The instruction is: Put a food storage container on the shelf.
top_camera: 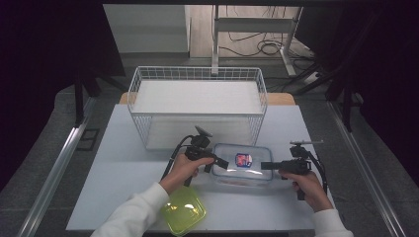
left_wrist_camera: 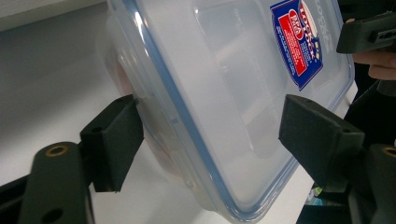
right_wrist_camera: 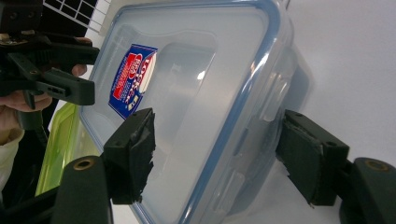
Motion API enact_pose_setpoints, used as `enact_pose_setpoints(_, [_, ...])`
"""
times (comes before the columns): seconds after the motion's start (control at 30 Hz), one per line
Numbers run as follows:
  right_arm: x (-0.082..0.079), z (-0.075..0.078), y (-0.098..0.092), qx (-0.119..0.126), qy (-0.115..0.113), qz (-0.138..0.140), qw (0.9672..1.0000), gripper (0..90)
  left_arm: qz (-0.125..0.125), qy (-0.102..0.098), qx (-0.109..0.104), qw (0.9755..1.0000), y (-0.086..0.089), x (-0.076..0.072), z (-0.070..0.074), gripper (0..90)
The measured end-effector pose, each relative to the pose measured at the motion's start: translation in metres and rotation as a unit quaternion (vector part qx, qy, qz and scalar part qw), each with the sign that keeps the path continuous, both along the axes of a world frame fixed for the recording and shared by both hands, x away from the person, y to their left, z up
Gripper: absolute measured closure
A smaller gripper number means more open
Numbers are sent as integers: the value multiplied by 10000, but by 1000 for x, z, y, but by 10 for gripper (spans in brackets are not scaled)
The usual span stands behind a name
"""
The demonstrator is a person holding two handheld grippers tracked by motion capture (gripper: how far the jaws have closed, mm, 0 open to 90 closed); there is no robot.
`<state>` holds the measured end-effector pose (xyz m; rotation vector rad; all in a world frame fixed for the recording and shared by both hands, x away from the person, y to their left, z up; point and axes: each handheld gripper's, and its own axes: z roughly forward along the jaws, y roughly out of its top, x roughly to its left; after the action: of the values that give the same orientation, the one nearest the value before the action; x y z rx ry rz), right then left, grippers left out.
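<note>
White wire basket (top_camera: 197,79) stands at the far side of the pale table (top_camera: 123,173), and just near of it lies the clear, blue-rimmed container (top_camera: 242,165), its lid on, between the two grippers. The left gripper (top_camera: 221,163) and right gripper (top_camera: 264,165) both sit spread over its ends, pinching nothing. The slick plastic could slide or tip if one jaw closes on the lid edge alone; the green lid (top_camera: 184,213) lies at the near edge.

On the desk (top_camera: 123,168): one wire basket (top_camera: 197,106), one clear lidded container (top_camera: 242,165), one green lid (top_camera: 184,211), and two grippers, left (top_camera: 216,163) and right (top_camera: 269,165).
</note>
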<state>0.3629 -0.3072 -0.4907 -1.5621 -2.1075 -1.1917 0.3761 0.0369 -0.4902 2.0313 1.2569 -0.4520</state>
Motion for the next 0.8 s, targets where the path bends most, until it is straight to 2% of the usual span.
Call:
enact_pose_setpoints(0.1, [-2, 2, 0, -26, -45, 28, 10000, 319, -32, -72, 1, 10000, 3, -2, 2, 248])
enact_pose_setpoints(0.17, [-4, 4, -1, -47, -93, 64, 9999, 339, 9, -135, -14, 9999, 4, -4, 5, 295])
enact_pose_setpoints(0.27, [-9, 7, -3, -39, -223, 107, 9997, 370, 2, -232, -12, 9997, 7, -7, 9, 325])
enact_pose_setpoints(0.4, [-17, 8, -8, 59, -378, 105, 9992, 412, 45, -301, -141, 9994, 11, -12, 11, 380])
enact_pose_setpoints(0.47, [-22, 9, -9, 63, -483, 118, 9987, 428, -20, -338, -171, 9993, 14, -14, 12, 409])
enact_pose_setpoints(0.67, [-31, 12, -9, 29, -675, 174, 9976, 452, -126, -562, -68, 9983, 15, -22, 16, 445])
enact_pose_setpoints(0.8, [-36, 11, -11, 99, -735, 165, 9971, 472, -168, -595, -196, 9979, 19, -24, 15, 462])
